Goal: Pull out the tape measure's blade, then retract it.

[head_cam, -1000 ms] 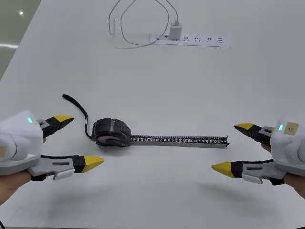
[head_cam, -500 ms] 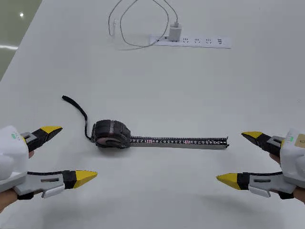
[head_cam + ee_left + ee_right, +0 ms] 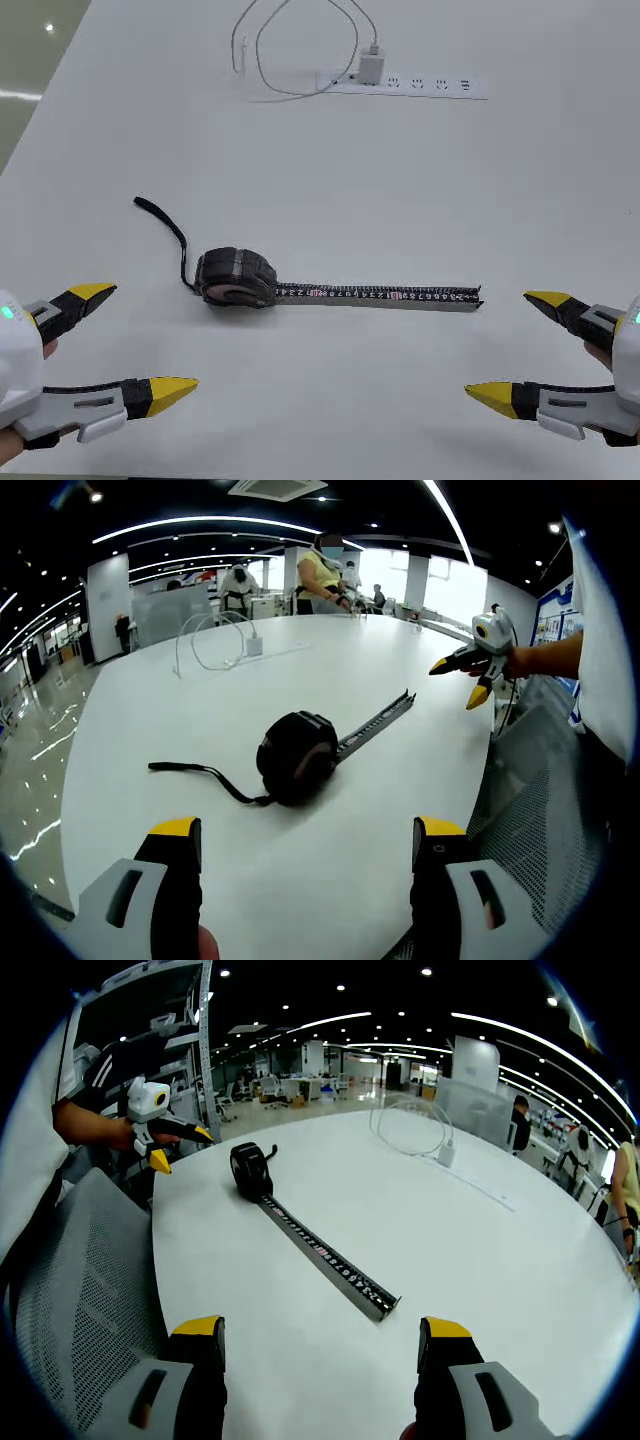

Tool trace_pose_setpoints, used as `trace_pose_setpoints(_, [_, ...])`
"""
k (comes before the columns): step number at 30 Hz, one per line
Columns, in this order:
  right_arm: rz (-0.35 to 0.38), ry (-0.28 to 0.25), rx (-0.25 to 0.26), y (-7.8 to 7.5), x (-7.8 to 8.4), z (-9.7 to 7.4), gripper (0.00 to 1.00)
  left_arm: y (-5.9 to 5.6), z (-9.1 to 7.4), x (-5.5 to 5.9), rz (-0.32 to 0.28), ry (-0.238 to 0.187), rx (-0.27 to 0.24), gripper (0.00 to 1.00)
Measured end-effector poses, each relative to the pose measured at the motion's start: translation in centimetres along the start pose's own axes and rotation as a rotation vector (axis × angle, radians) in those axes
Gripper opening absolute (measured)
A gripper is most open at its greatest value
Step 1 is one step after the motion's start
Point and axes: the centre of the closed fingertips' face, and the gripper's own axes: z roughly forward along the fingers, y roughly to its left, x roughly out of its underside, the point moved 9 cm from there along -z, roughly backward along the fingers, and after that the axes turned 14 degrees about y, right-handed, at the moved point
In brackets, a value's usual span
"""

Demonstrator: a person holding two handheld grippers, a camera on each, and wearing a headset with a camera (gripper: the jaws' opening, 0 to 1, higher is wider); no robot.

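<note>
A black tape measure (image 3: 235,278) lies on the white table (image 3: 330,180) with its blade (image 3: 378,295) drawn out to the right and a black wrist strap (image 3: 163,226) trailing to the left. The case (image 3: 298,755) and blade (image 3: 378,718) show ahead in the left gripper view, and the blade (image 3: 325,1256) runs back to the case (image 3: 251,1169) in the right gripper view. My left gripper (image 3: 133,338) hovers open at the near left, apart from the case. My right gripper (image 3: 508,345) hovers open at the near right, short of the blade's hooked end (image 3: 478,297).
A white power strip (image 3: 405,84) with a plugged-in charger (image 3: 371,68) and a looping white cable (image 3: 290,45) lies at the far side of the table. A grey mesh chair (image 3: 80,1290) stands near the table's edge. People stand in the room beyond.
Both grippers have drawn back toward me and lower in the head view, away from the tape measure. The tape measure and its drawn-out blade lie as before.
</note>
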Motion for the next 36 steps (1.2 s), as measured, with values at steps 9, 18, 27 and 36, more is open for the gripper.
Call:
trace_pose_setpoints(9, [0.030, -0.002, -0.006, 0.7, 0.6, -0.4, 0.79, -0.4, -0.4, 0.3, -0.033, -0.017, -0.007, 0.87])
trace_pose_setpoints(18, [0.055, -0.001, -0.006, 1.3, 1.4, -0.4, 0.81, -0.4, -0.5, 1.3, -0.074, -0.020, -0.007, 0.90])
trace_pose_setpoints(27, [0.079, -0.004, -0.010, 1.9, 2.1, -0.4, 0.83, -0.9, -0.4, 2.1, -0.104, -0.019, -0.019, 0.91])
trace_pose_setpoints(36, [0.080, -0.011, -0.004, 1.6, 2.1, -0.5, 0.83, -0.9, -0.5, 2.2, -0.104, -0.015, -0.018, 0.91])
